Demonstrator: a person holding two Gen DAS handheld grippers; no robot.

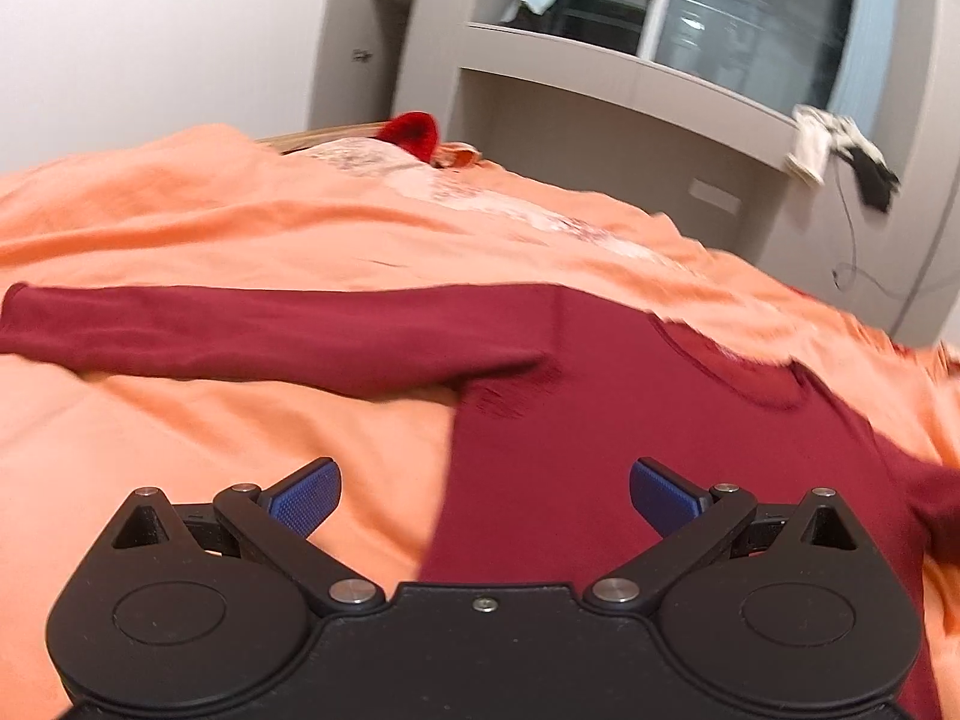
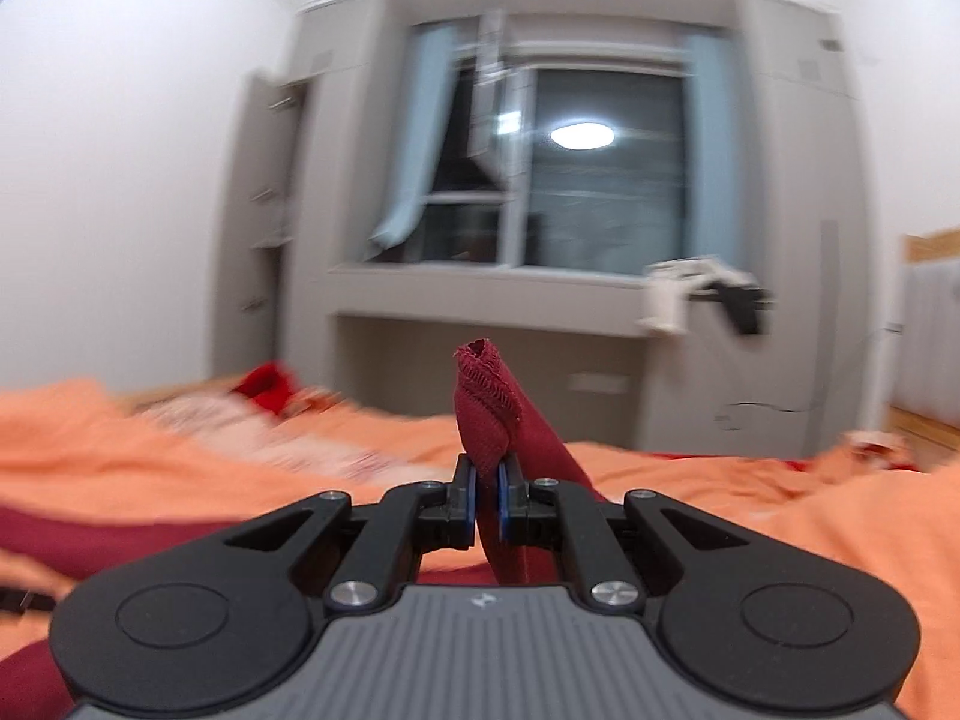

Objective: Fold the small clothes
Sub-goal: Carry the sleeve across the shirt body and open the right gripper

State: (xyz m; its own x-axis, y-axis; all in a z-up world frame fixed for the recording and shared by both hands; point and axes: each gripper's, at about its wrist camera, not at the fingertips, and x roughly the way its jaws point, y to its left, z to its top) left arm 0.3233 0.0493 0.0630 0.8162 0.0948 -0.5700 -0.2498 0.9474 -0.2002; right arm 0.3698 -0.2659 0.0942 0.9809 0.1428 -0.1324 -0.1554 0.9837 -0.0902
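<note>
Left wrist view: dark red long-sleeved knit top has its lower body hidden behind the black left gripper, right sleeve cut by frame edge. Right wrist view: motion-blurred; bright red fabric lump beyond the top unidentifiable; top's body mostly behind right gripper.

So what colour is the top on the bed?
Dark red top, clearest in the left wrist view, lying on the orange bedcover.
</note>
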